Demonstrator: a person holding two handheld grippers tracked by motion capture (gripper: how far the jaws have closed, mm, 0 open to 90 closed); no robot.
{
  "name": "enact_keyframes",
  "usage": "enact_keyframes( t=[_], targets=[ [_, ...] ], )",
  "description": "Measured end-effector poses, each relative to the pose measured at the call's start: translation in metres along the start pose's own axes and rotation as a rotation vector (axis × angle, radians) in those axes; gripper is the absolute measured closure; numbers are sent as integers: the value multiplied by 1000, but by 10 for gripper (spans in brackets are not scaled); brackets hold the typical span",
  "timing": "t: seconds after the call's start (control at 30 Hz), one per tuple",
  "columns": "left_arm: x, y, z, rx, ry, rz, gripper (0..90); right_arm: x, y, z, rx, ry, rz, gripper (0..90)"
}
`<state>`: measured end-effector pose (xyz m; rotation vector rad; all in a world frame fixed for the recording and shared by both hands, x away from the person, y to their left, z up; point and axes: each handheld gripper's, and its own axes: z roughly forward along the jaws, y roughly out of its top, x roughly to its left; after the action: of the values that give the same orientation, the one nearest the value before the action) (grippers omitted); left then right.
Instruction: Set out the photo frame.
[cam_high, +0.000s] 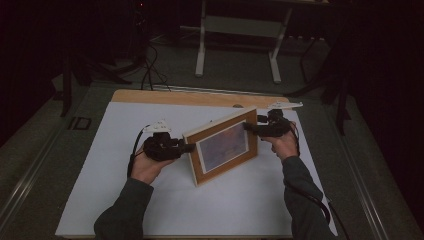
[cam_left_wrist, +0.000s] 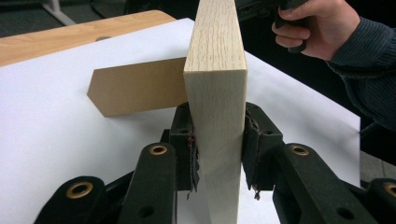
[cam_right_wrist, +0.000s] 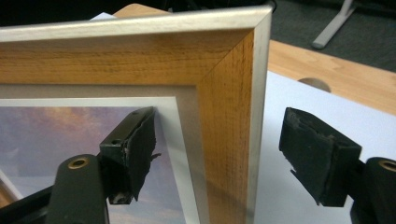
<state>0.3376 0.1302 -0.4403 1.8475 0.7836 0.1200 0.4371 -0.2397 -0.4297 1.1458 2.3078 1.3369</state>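
The picture frame (cam_high: 223, 146) stands up on the white tabletop (cam_high: 100, 200), a bit past the middle toward 3 o'clock in the high view. It is wood with a purple and orange picture inside. Behind it, in the left gripper view, a brown back stand (cam_left_wrist: 135, 91) sticks out and rests on the tabletop.

The left gripper (cam_high: 189, 147) is at the frame's 9 o'clock side. Its jaws are clamped on the frame's thin wooden edge, one pad on each face.

The right gripper (cam_high: 251, 127) is at the frame's corner near 2 o'clock. Its jaws are wide apart, one in front of the picture and one behind the frame. They do not squeeze it.

What could go wrong? Only one side is held. If the left hand lifts or twists now, the frame could swing and slip out. If the right jaws close off to one side, they could push the frame over. The front pad could also rub the picture glass.
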Motion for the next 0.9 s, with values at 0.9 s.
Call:
enact_keyframes(
  t=[0.9],
  targets=[
    [28, 10, -1, 12, 34, 21, 690, -1, -13, -11, -29, 26, 34, 584]
  ],
)
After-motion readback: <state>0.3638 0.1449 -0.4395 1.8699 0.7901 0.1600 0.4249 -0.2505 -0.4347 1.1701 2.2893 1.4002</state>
